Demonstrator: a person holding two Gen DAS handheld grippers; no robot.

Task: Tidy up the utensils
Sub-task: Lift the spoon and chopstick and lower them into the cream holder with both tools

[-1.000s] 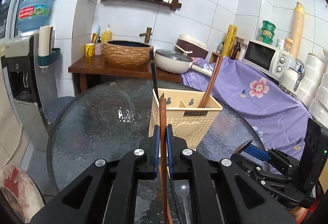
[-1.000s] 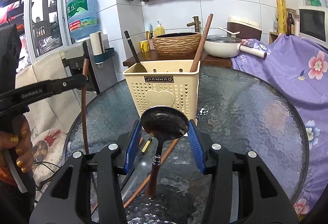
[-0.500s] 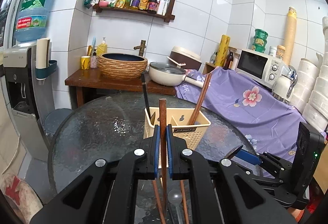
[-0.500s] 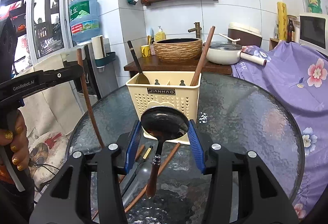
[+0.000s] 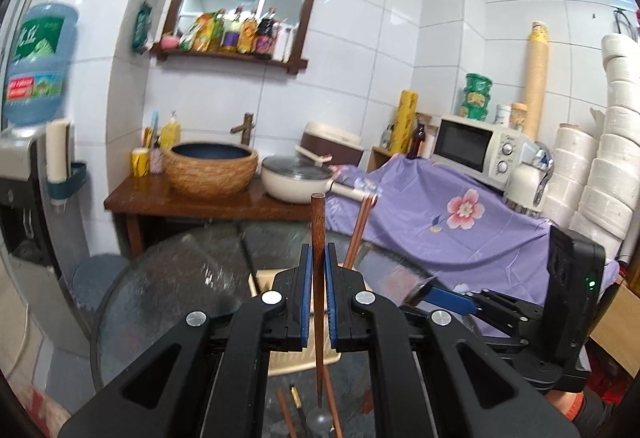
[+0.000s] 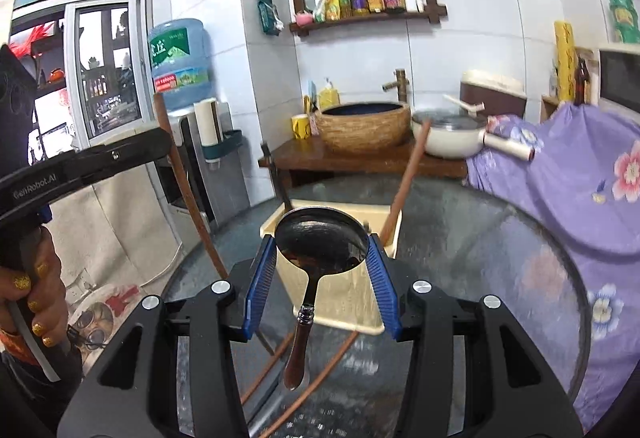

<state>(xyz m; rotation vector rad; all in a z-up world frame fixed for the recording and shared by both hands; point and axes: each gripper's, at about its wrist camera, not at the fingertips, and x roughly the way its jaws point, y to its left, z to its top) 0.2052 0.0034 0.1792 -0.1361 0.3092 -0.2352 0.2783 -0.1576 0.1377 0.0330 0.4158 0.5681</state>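
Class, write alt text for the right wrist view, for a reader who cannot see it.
The right gripper clamps a dark ladle by its bowl, handle hanging down, above a round glass table. Just behind it stands a cream utensil basket with a chopstick leaning in it. On the left, the left gripper holds a wooden chopstick upright.
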